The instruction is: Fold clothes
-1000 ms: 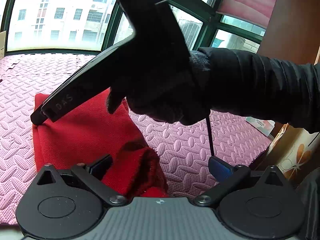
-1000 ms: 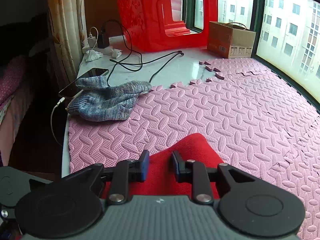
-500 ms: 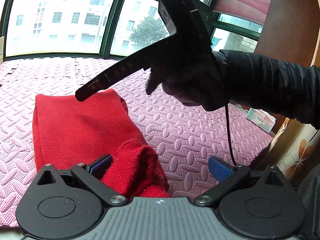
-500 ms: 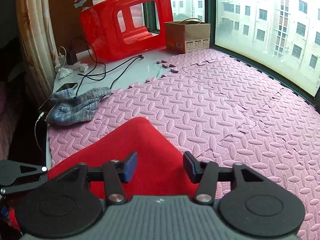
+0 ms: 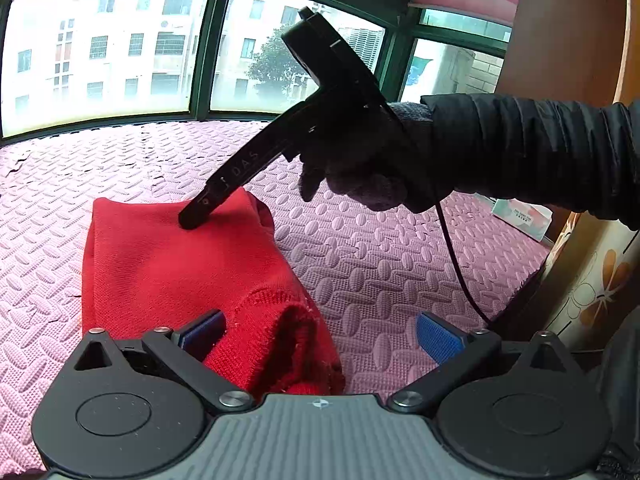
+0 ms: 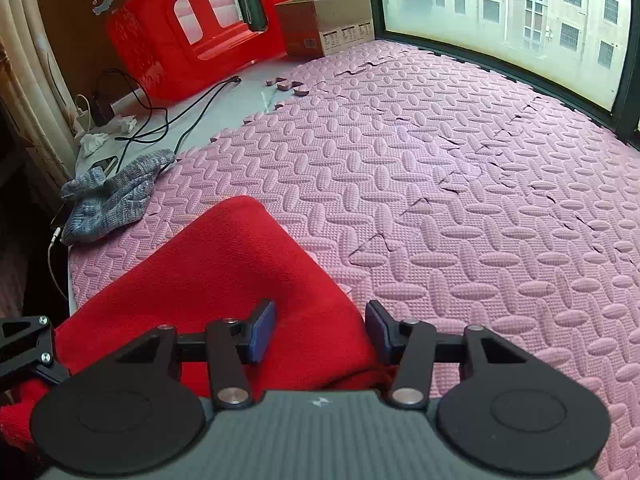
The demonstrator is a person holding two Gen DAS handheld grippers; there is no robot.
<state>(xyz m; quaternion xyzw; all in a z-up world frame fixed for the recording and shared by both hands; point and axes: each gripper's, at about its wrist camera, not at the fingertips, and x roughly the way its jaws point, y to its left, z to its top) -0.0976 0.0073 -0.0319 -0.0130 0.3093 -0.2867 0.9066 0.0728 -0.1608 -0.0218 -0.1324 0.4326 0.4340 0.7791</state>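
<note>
On the mat: a folded red knitted garment lies flat on the pink embossed foam mat, one bunched end raised between the left gripper's fingers.
Containers: a brown cardboard box stands at the mat's far edge by the window; its contents cannot be seen. Beside it a red plastic stool lies tipped on its side.
Left gripper: the left gripper has its jaws spread wide; the garment's bunched end lies against the left blue pad, well short of the right one, so nothing is clamped.
Right gripper: the right gripper, held in a dark gloved hand, has its jaws partly apart and closing, with the garment's far edge between them; in the left wrist view its tip rests on the cloth near the far corner.
Edges and room: bare mat stretches wide towards the window; a grey knitted sock and black cables sit near the mat's edge, well apart from the garment.
Change: a second ago the right gripper's jaws were almost shut over the cloth and its tip was at the garment's other far corner; the left gripper has stayed open with the same bunched end.
</note>
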